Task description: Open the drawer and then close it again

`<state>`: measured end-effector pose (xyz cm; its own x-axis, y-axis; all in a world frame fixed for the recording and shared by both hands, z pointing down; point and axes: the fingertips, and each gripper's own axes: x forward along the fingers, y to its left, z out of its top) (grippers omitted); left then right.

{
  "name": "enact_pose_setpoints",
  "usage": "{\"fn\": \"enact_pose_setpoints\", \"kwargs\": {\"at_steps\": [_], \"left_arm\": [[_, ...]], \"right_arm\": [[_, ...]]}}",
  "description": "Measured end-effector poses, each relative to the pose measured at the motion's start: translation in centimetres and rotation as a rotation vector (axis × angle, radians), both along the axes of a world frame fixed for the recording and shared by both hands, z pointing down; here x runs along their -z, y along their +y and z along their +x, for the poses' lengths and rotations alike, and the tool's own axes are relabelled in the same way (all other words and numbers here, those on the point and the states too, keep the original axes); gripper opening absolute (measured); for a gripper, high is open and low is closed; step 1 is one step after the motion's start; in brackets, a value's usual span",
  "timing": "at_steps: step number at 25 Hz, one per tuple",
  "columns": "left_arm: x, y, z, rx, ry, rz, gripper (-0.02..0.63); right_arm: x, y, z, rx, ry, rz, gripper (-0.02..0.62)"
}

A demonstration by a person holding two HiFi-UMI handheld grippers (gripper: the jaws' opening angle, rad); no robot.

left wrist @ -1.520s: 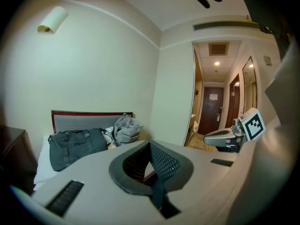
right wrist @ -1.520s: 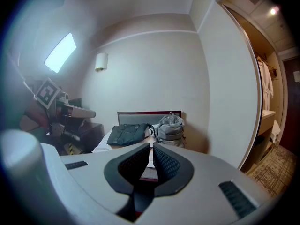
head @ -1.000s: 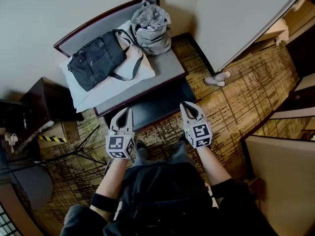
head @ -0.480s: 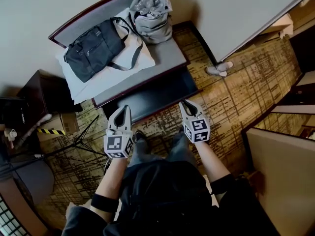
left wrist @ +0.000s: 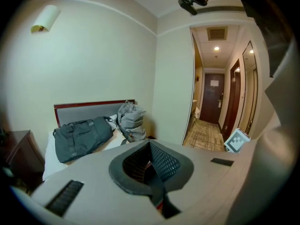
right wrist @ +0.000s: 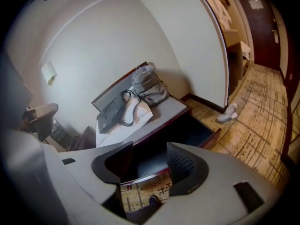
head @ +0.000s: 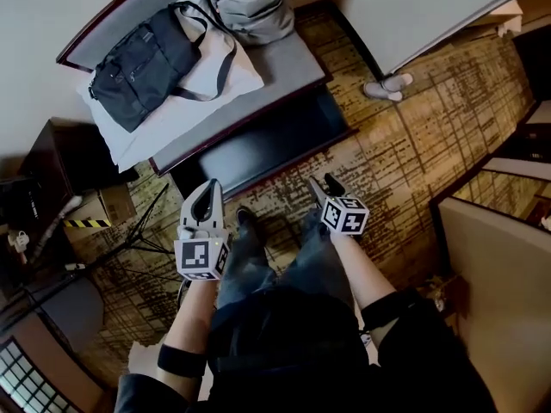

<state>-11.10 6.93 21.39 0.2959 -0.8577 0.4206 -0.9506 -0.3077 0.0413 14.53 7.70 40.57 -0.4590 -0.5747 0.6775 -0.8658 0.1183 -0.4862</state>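
The head view looks steeply down from above the person, with the open drawer [head: 258, 155] at upper centre. The left gripper view faces almost level toward wall and hallway. The right gripper view tilts down, nearer the drawer. All three share the duffel bag [head: 138, 58] and grey backpack [head: 250, 3] on the bench [head: 286, 60].
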Motion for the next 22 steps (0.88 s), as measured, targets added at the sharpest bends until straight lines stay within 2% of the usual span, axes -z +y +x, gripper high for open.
{"fn": "enact_pose_setpoints", "kwargs": {"at_steps": [5,12,15,17,22], "left_arm": [[-4.3,-0.6,1.3,-0.02,-0.012,-0.042,0.003],[-11.7,-1.7,4.5,-0.08,-0.04,-0.065,0.003],[-14.2,-2.0,4.7,-0.069,-0.017,-0.079,0.003],[-15.5,-2.4,4.8,-0.061,0.003,-0.091,0.003],[-19.6,-2.1,4.1,-0.074,-0.033,-0.097,0.003]], "right_arm": [[-7.5,1.3,0.2,-0.085,-0.075,-0.119,0.256],[-19.0,1.6,0.9,-0.246,-0.248,-0.242,0.255],[-23.4,1.6,1.1,-0.316,-0.296,-0.271,0.255],[-25.7,1.3,0.8,-0.338,-0.329,-0.279,0.255],[-29.8,1.3,-0.2,-0.313,-0.378,-0.296,0.261]]}}
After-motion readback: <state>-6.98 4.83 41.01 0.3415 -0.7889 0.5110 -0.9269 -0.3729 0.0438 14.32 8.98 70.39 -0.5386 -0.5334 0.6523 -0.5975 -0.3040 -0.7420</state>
